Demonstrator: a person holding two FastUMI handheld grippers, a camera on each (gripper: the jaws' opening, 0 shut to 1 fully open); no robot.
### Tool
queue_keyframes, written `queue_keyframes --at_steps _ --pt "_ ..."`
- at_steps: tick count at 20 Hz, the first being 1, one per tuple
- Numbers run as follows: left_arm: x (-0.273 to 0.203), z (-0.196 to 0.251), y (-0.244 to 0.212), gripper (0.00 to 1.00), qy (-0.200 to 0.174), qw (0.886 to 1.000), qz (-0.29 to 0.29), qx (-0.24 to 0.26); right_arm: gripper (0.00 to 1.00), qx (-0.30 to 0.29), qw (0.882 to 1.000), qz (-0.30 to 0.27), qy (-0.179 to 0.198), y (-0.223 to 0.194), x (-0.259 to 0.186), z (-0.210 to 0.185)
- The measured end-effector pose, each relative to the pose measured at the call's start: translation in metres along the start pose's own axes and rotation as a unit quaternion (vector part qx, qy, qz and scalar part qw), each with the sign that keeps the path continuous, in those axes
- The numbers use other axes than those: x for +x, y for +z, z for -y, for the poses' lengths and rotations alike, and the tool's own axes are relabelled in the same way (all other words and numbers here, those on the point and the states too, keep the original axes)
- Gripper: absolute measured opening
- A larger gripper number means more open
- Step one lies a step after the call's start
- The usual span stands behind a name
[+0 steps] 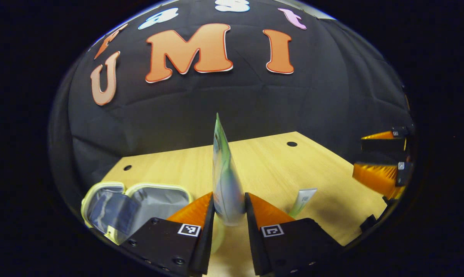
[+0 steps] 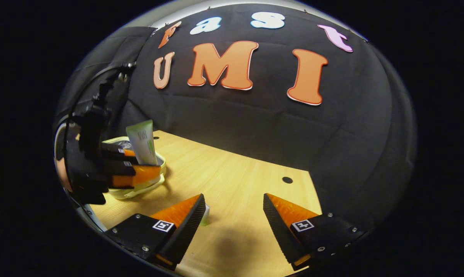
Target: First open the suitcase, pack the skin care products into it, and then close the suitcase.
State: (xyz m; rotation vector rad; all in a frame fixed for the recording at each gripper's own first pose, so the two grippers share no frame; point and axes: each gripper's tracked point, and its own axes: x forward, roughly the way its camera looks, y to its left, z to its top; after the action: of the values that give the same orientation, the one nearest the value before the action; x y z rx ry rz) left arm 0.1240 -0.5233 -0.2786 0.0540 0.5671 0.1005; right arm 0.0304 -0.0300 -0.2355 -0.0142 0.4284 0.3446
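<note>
Suitcase (image 1: 139, 207) lies open on the table (image 1: 278, 169). Left gripper (image 1: 230, 207) clamps a green tube (image 1: 224, 173) upright, right of it; probably lower gently inside. Right gripper (image 2: 233, 215) spread, empty.

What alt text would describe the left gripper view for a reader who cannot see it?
The left gripper holds a green-and-white tube upright between its fingers, above a wooden table. The open suitcase lies at lower left; another tube lies on the table.

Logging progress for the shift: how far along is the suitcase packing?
Done: the suitcase lies open on the table. In hand: the left gripper clamps a green tube upright, near the case. Left: a second tube lies on the table; the right gripper is open. Closing remains.
</note>
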Motion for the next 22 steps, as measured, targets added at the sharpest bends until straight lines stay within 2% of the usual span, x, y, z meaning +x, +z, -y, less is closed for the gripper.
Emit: queue_keyframes --at_steps 5,8,9,10,11,14,17,18,20,21,22 --pt "-0.046 -0.055 0.005 0.43 0.062 0.998 0.000 0.012 0.94 -0.010 0.997 -0.048 0.056 -0.055 0.027 -0.021" --pt "-0.074 -0.081 0.000 0.42 0.095 0.995 -0.010 0.010 0.88 0.006 0.993 -0.085 0.085 -0.080 0.048 -0.037" --pt "-0.083 -0.090 -0.001 0.43 0.106 0.994 -0.012 0.006 0.84 0.006 0.992 -0.090 0.090 -0.087 0.053 -0.040" --pt "-0.090 -0.098 -0.004 0.42 0.117 0.993 -0.014 0.000 0.73 0.002 0.992 -0.091 0.087 -0.091 0.060 -0.040" --pt "-0.096 -0.106 -0.008 0.43 0.127 0.992 -0.018 -0.006 0.74 0.000 0.990 -0.102 0.093 -0.099 0.066 -0.043" --pt "-0.111 -0.125 -0.018 0.43 0.150 0.988 -0.028 -0.020 0.60 0.001 0.987 -0.120 0.104 -0.110 0.077 -0.052" --pt "-0.116 -0.140 -0.023 0.42 0.164 0.986 -0.030 -0.031 0.53 0.001 0.985 -0.130 0.112 -0.115 0.077 -0.055" --pt "-0.118 -0.145 -0.025 0.42 0.168 0.985 -0.031 -0.034 0.47 -0.001 0.986 -0.131 0.107 -0.115 0.080 -0.055" --pt "-0.119 -0.155 -0.027 0.42 0.171 0.984 -0.031 -0.035 0.29 0.006 0.985 -0.132 0.110 -0.114 0.082 -0.057" --pt "-0.119 -0.161 -0.027 0.43 0.172 0.984 -0.030 -0.036 0.32 0.010 0.984 -0.136 0.111 -0.114 0.083 -0.058" --pt "-0.119 -0.165 -0.028 0.41 0.172 0.984 -0.030 -0.037 0.31 0.012 0.984 -0.141 0.112 -0.114 0.082 -0.059"
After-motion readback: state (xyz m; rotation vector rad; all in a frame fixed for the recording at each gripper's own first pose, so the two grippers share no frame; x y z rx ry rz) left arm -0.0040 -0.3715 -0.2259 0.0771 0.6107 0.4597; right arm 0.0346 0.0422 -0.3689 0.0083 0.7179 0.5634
